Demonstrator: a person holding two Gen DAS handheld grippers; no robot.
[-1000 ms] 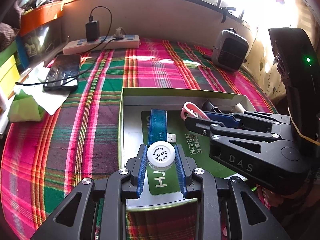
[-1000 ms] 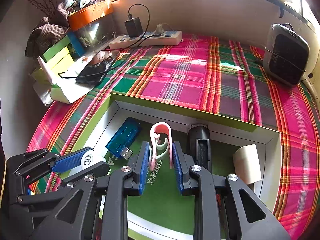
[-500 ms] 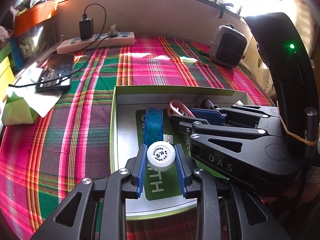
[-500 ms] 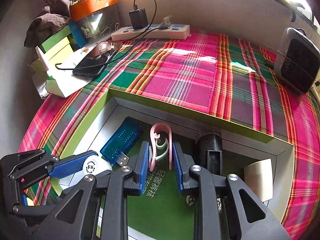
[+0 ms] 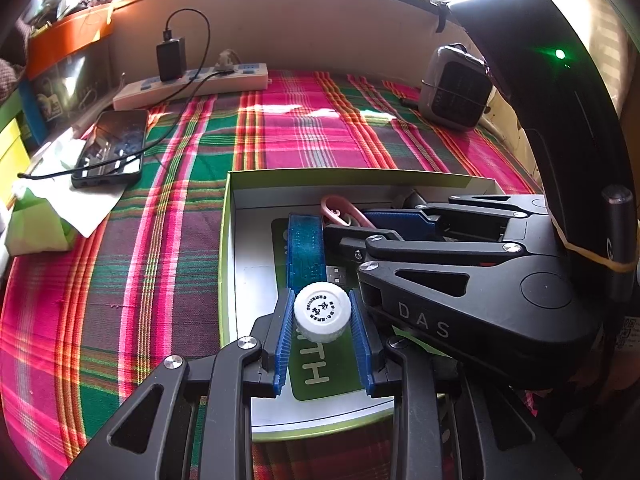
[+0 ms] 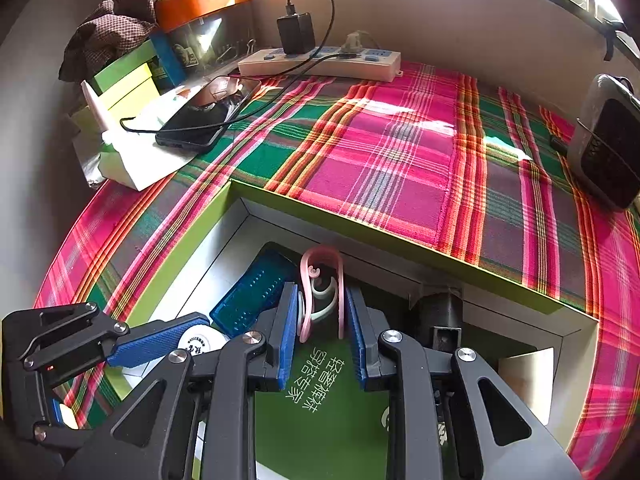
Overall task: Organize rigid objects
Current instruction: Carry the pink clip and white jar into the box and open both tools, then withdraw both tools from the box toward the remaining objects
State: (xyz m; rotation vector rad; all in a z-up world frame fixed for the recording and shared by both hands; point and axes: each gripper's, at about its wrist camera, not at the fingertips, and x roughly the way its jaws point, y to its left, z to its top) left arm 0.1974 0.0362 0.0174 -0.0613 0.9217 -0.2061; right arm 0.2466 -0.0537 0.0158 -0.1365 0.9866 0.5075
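A green-rimmed open box (image 5: 228, 240) lies on the plaid cloth; it also shows in the right wrist view (image 6: 400, 240). My left gripper (image 5: 322, 322) is shut on a white bottle cap (image 5: 322, 312) inside the box near its front. A blue USB device (image 5: 306, 252) lies just beyond the cap. My right gripper (image 6: 322, 320) is shut on a pink clip (image 6: 322, 284) inside the box, beside the blue USB device (image 6: 252, 292). The right gripper body (image 5: 460, 288) fills the right of the left wrist view. The white cap (image 6: 196, 342) shows between the left fingers.
A black block (image 6: 440, 316) and a white block (image 6: 528, 376) lie in the box's right part. On the cloth are a phone (image 5: 110, 148) on charge, a power strip (image 5: 192, 86) with charger, a small grey heater (image 5: 456, 88), and tissue and boxes (image 6: 120, 92) at left.
Both grippers have dropped lower and moved further into the box, still holding the cap and the clip. The box looks nearer in both views.
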